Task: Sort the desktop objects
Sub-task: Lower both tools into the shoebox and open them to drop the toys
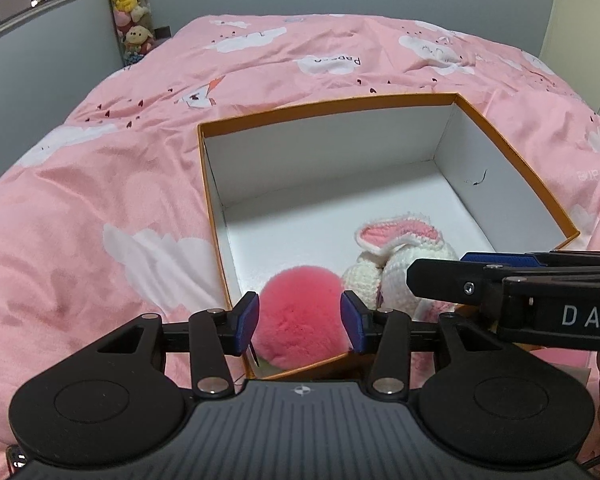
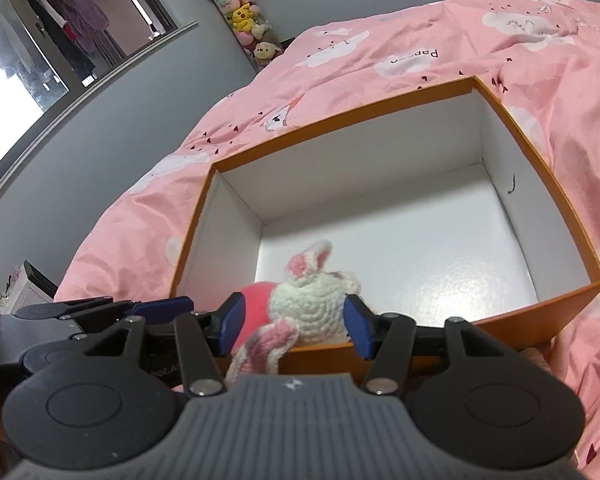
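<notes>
Release step. Left gripper (image 1: 299, 322) brackets the pink pompom (image 1: 300, 316), right gripper (image 2: 292, 324) the crocheted rabbit (image 2: 312, 304) — both toys inside the orange box (image 2: 380, 116), near its front wall. Whether the pads press cannot be told — spread fully, then lift straight up, clear of the rim.

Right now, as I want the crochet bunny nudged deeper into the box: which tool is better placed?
Right, probably: the right tool straddles the bunny, while the left tool straddles the pink pompom beside it.
</notes>
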Tool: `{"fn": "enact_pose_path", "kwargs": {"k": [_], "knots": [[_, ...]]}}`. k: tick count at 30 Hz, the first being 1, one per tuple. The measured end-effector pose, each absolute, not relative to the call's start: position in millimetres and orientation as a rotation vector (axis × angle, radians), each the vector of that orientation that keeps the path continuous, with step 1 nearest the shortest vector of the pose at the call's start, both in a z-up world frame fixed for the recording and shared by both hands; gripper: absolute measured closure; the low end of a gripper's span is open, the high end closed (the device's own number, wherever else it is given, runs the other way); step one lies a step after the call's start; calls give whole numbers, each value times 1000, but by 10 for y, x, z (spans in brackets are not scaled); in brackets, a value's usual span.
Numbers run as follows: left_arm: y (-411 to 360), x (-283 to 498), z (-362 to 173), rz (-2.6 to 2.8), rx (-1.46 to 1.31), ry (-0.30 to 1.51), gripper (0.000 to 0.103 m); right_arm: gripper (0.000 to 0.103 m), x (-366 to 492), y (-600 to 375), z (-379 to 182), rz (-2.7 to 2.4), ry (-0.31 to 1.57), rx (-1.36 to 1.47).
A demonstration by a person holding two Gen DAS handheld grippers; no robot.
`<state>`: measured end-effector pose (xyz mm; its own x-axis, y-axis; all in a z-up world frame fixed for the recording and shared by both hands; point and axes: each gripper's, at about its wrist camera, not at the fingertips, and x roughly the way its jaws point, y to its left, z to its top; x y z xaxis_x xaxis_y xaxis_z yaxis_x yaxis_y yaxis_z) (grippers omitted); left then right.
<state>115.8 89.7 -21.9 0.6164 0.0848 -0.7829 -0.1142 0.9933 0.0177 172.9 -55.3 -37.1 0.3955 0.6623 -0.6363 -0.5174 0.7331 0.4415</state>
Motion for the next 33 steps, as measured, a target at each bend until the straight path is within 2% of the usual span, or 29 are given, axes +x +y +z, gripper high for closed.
{"fn": "enact_pose_path", "kwargs": {"k": [7, 10, 12, 14, 26, 33], "knots": [[956, 992, -49, 128, -86, 839, 51, 45, 1607, -626, -259, 748, 886, 166], [944, 953, -22, 137, -76, 830, 57, 46, 1544, -596, -214, 741, 874, 97], [939, 940, -16, 139, -70, 826, 59, 55, 1530, -541, -204, 739, 871, 43], [954, 942, -13, 140, -79, 825, 59, 72, 1550, -479, -230, 736, 874, 0], [945, 952, -24, 145, -83, 828, 59, 85, 2144, -454, -336, 597, 918, 46], [940, 971, -40, 156, -82, 835, 59, 86, 2235, -376, -564, 596, 998, 1]]}}
